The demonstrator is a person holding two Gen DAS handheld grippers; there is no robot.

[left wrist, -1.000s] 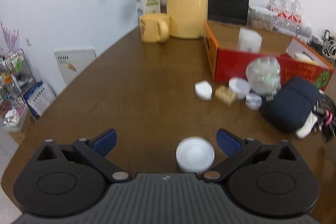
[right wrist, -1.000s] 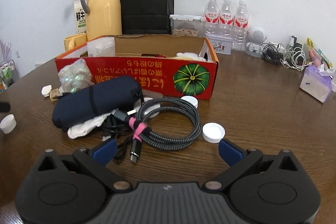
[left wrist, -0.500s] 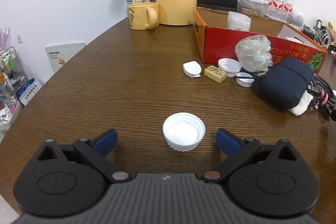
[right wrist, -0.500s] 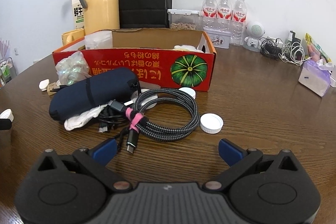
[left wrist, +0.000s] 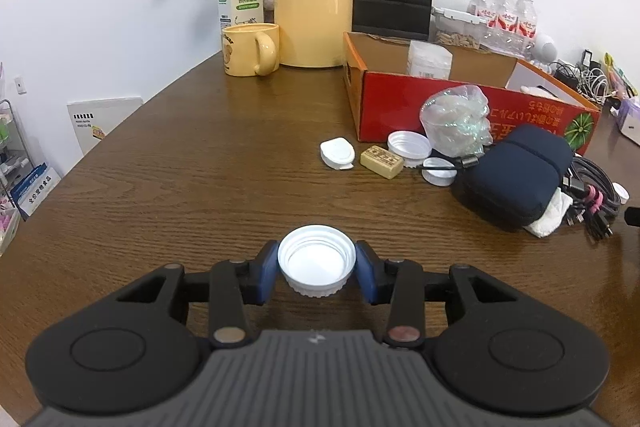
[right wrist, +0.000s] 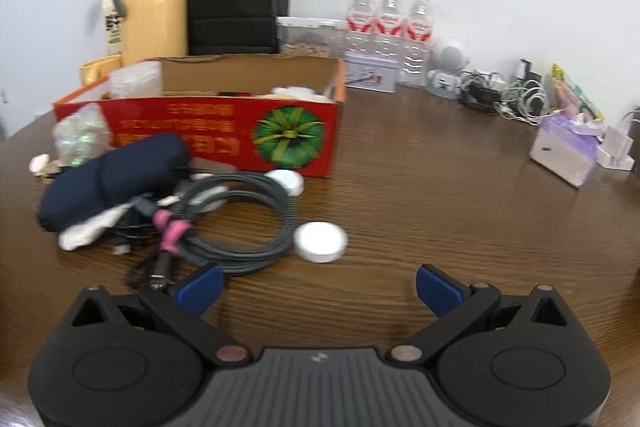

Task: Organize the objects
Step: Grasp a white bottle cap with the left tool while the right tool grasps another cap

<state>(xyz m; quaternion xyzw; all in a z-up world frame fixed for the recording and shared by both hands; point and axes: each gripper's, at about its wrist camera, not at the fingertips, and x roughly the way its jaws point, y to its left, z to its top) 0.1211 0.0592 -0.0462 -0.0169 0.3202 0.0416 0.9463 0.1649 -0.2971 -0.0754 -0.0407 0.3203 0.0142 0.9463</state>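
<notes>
Already closing on the first piece: left gripper (left wrist: 316, 273) pinching an upturned white cap (left wrist: 316, 265) between its blue pads (left wrist: 267, 273), both pads meeting the cap's ribbed side, the cap sitting low over the brown table (left wrist: 180, 187) right at the fingertips — lifted or resting, not possible to tell. Ahead and to the right of that gripper, lying loose and unsorted: a small white lidded case (left wrist: 337, 153), a tan block (left wrist: 381, 161), a wide white lid (left wrist: 409, 148), a smaller lid (left wrist: 439, 171), a crumpled clear bag (left wrist: 456, 125), a navy pouch (left wrist: 516, 175). Beyond them, standing open, the red cardboard box (left wrist: 400, 107) — judged to be the place for all this — holding only a pale tub and a few white bits so far. Right gripper (right wrist: 319, 286) hanging wide, nothing between its jaws, pointing at another white cap (right wrist: 320, 241) just ahead, top face up, touching a coiled grey cable (right wrist: 240, 223) bound with a pink tie. Farther ahead, one more white lid (right wrist: 289, 181) sitting against the foot of the box. Judging progress: barely begun — one cap being gripped, a second lined up, and the cable, pouch, bag, lids and small pieces remaining outside the box.
</notes>
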